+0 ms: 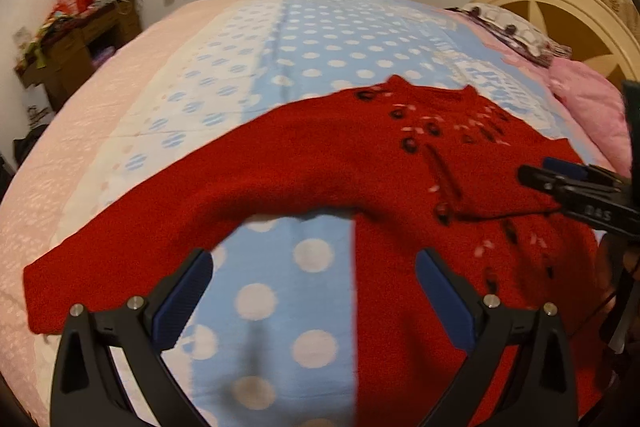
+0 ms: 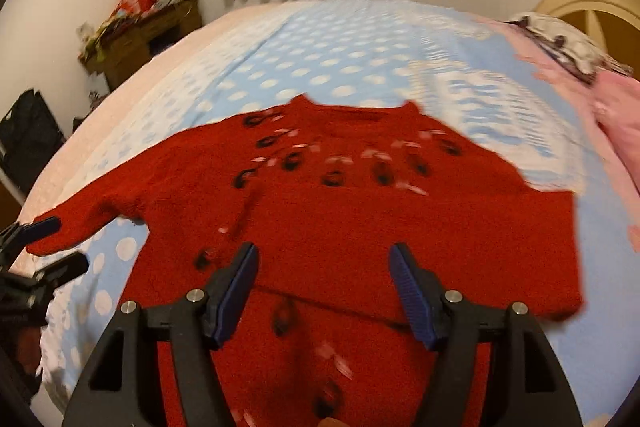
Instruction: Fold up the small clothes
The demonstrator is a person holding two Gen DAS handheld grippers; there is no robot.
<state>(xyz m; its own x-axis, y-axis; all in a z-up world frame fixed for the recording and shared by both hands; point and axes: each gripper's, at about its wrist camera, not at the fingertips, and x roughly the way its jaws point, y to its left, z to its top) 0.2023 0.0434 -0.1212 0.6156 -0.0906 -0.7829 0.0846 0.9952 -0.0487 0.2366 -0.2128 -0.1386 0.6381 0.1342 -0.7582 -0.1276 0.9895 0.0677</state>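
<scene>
A small red knitted sweater [image 1: 340, 155] with black and pink marks lies flat on the bed, neck at the far side. Its left sleeve stretches out to the left [image 1: 120, 247]; its right sleeve is folded across the chest [image 2: 420, 227]. My left gripper [image 1: 314, 267] is open and empty, just above the gap between the left sleeve and the body. My right gripper [image 2: 324, 263] is open and empty above the folded sleeve. It also shows at the right edge of the left wrist view [image 1: 560, 183]. The left gripper shows at the left edge of the right wrist view [image 2: 52, 247], near the sleeve cuff.
The bed has a blue and white polka-dot cover [image 1: 320, 43] over a pink sheet [image 1: 80, 131]. Pink bedding [image 1: 592, 115] and a patterned pillow [image 1: 516, 31] lie by the cream headboard [image 1: 560, 7]. A cluttered wooden desk [image 1: 76, 43] stands at the far left.
</scene>
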